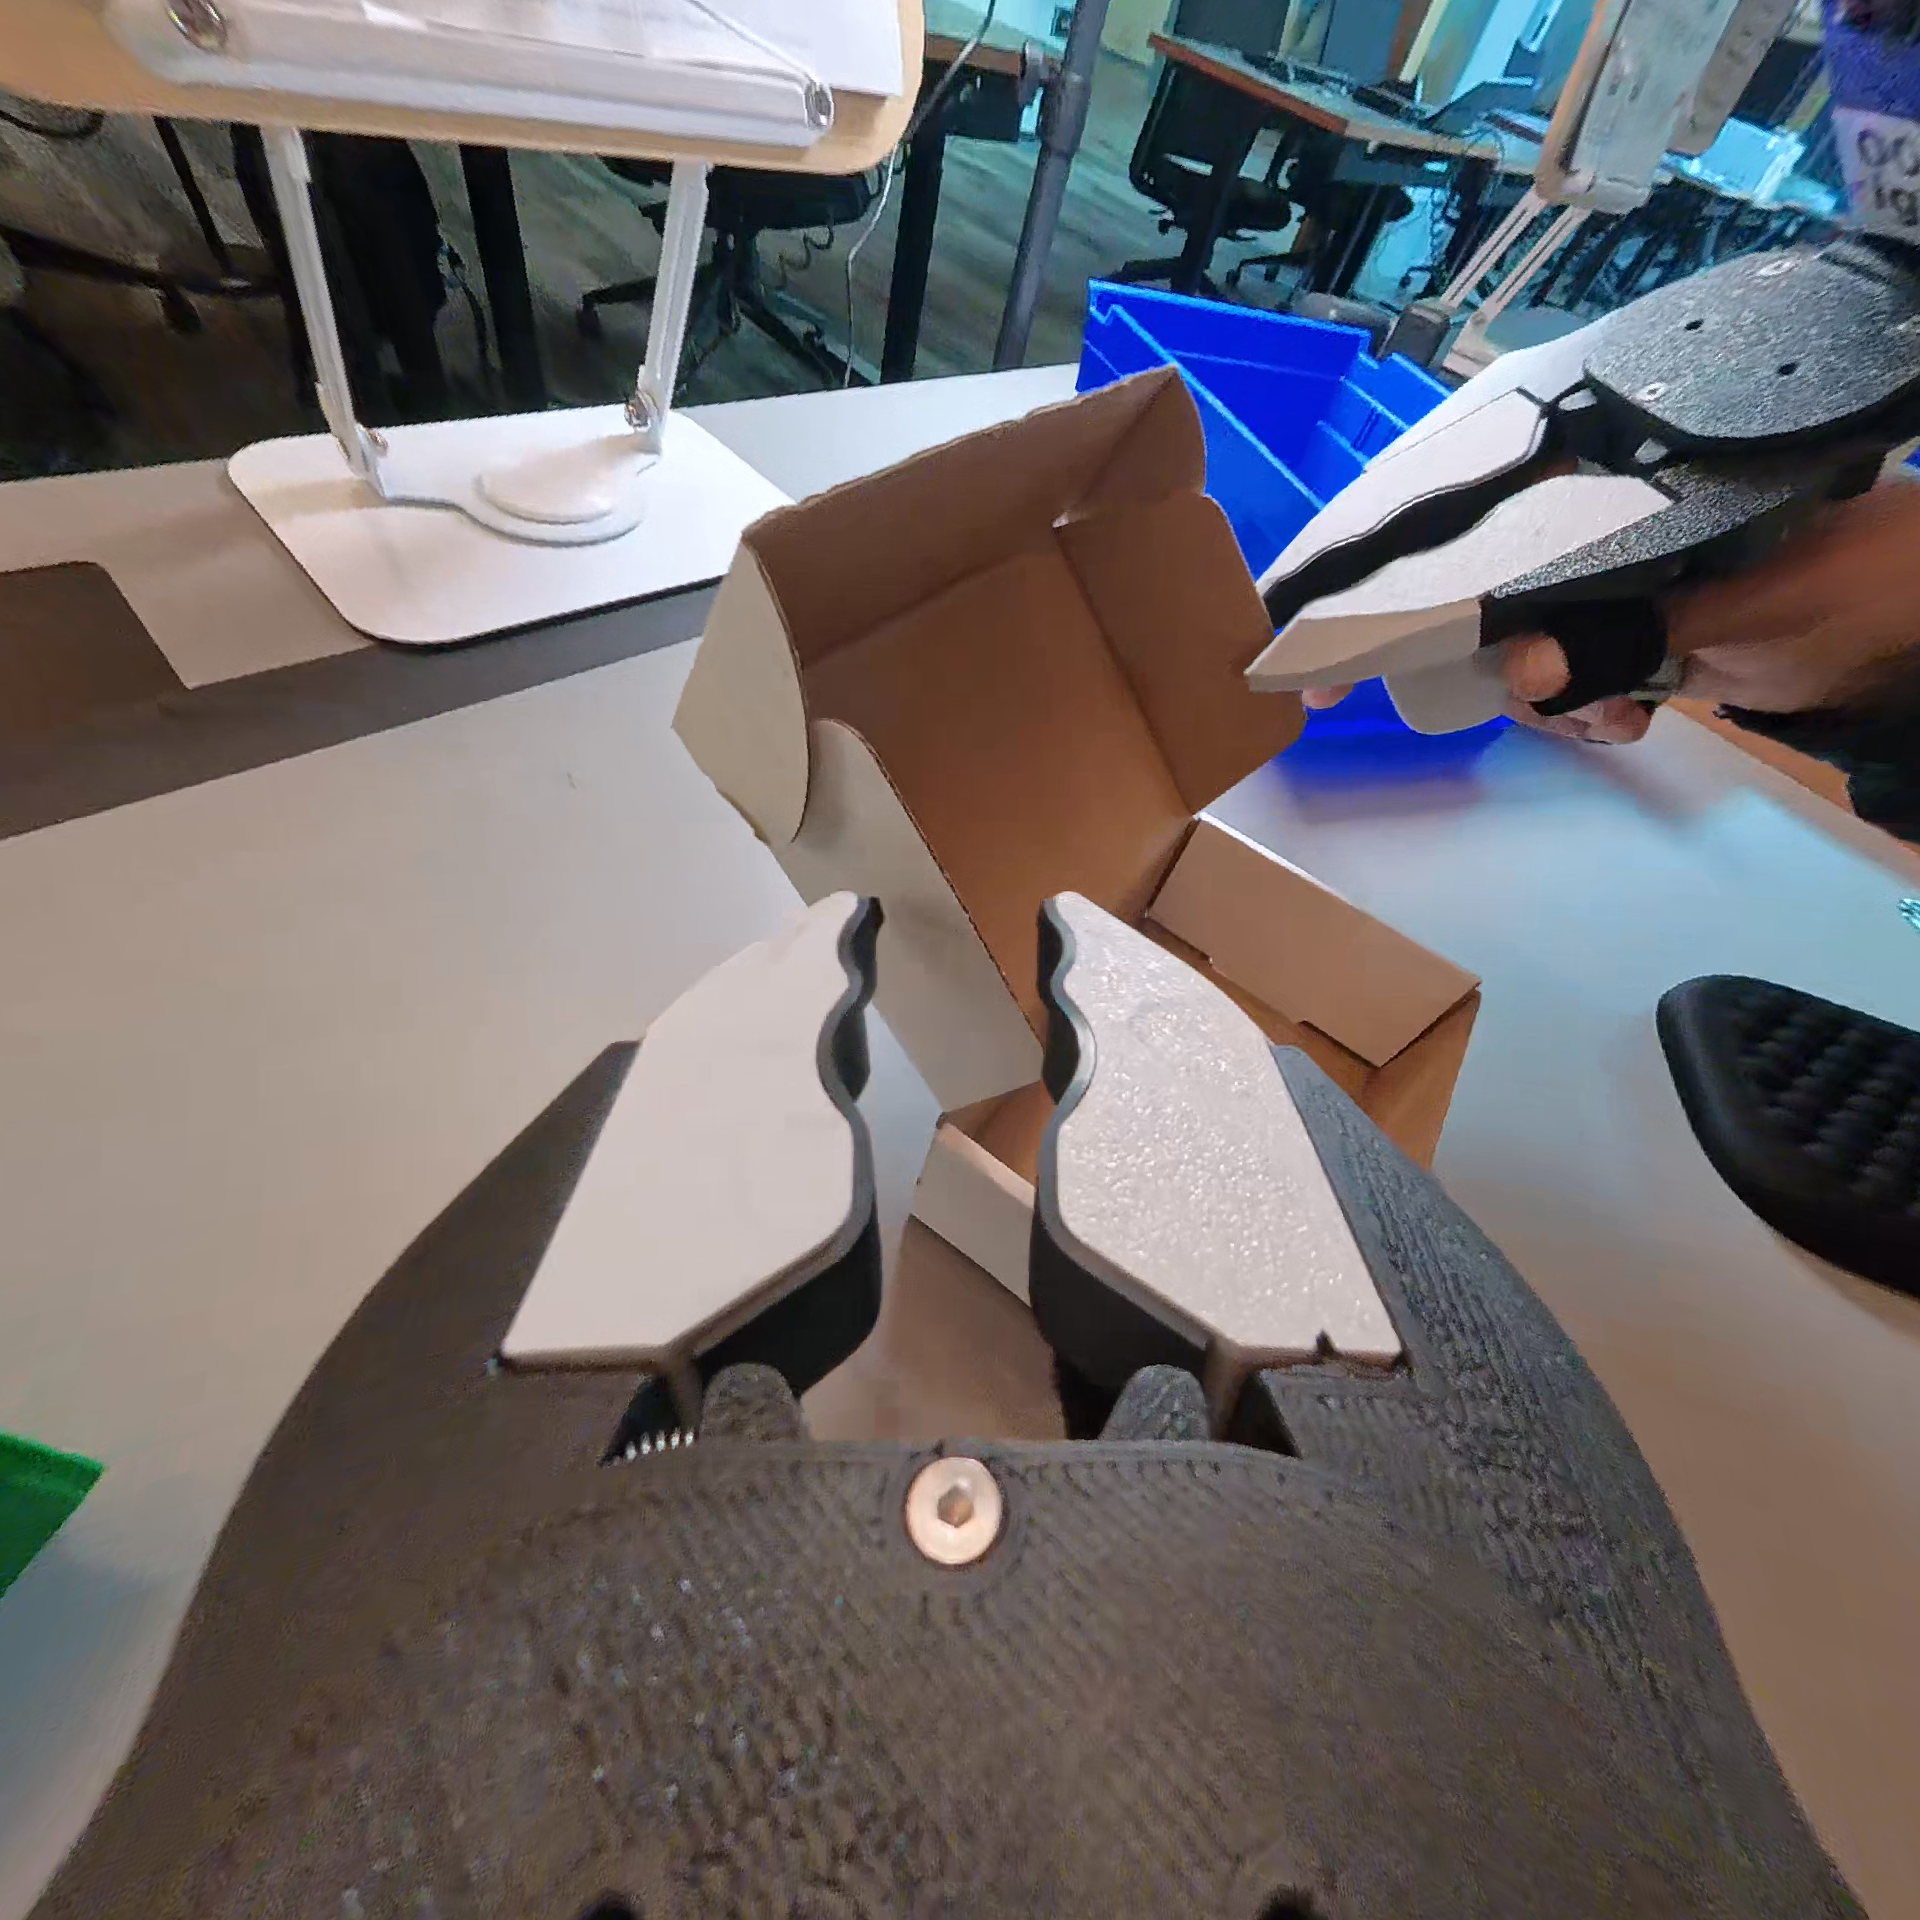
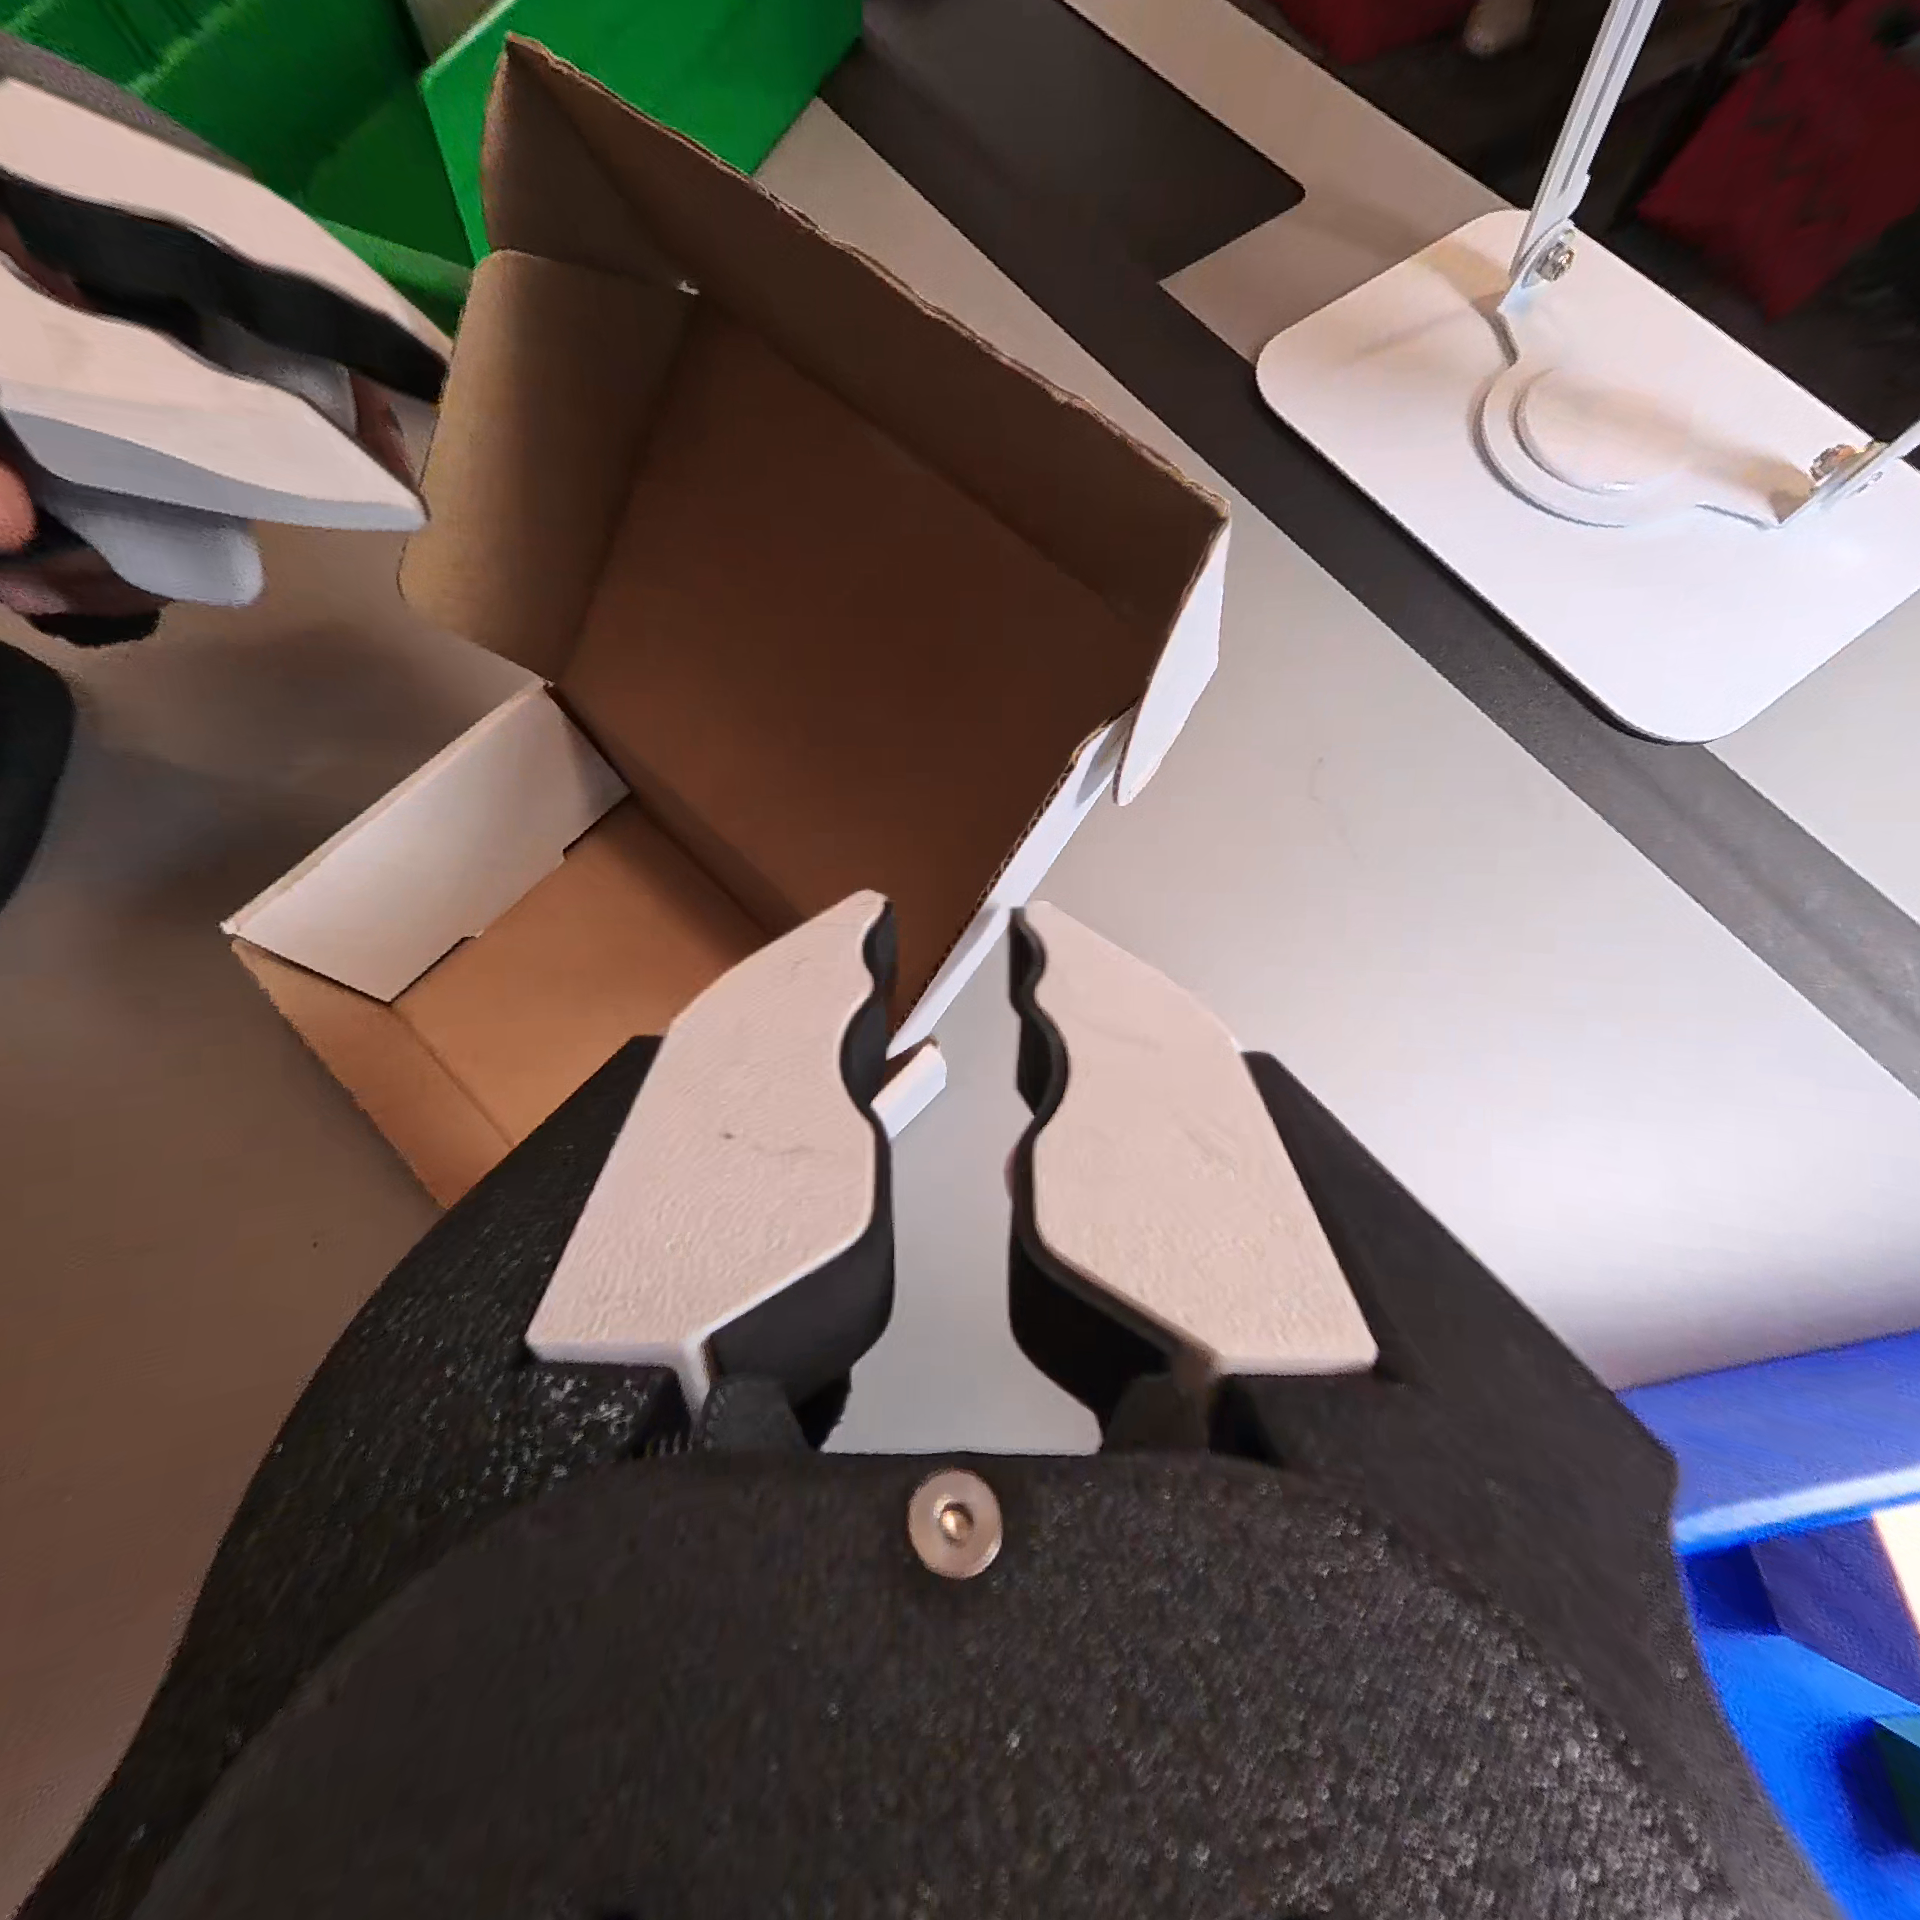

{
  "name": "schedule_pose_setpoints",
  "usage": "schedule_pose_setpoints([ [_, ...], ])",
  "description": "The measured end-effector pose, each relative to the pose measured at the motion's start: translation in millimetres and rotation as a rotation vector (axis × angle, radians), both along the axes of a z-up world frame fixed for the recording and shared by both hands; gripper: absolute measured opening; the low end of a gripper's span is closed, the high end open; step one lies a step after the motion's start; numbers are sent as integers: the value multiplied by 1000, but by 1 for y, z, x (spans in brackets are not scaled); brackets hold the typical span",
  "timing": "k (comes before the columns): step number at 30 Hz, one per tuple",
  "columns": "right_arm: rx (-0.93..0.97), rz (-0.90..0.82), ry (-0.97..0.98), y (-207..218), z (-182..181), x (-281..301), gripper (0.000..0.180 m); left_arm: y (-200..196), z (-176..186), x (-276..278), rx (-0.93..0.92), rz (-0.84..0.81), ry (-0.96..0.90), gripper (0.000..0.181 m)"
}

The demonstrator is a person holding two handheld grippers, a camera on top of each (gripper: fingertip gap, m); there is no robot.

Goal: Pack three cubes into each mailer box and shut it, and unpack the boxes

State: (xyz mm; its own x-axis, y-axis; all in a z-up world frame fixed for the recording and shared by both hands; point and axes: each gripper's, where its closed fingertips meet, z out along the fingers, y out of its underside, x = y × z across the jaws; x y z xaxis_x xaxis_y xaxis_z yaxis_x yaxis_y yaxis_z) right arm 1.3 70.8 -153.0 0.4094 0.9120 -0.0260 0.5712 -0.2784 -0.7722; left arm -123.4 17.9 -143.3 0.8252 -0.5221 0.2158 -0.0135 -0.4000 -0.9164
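Pale counter (image 1: 312, 987) carries my open mailer box (image 1: 1039, 748) near its far edge; both left tongs (image 1: 956, 925) and right tongs (image 2: 951, 925) sit parted around its raised lid flaps.

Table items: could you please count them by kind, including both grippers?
Mailer box, open, lid raised: 1
Grippers, left gripper and right gripper: 2
Blue bin: 1
Green bin: 1
White stand base: 1
Black textured pad: 1
Total: 7
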Motion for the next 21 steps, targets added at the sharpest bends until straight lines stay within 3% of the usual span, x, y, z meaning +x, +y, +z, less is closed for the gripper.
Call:
schedule_pose_setpoints([
  [2, 22, -14, -2, 0, -1, 1, 10, 2, -5, 4, -8, -8, 6, 20],
  [12, 185, -7, 52, -37, -2, 12, 10, -24, -8, 17, 88, -62, 97, 16],
  [21, 143, 76, -4, -82, -42, 21, 12, -64, -47, 27, 18, -218, 230, 22],
])
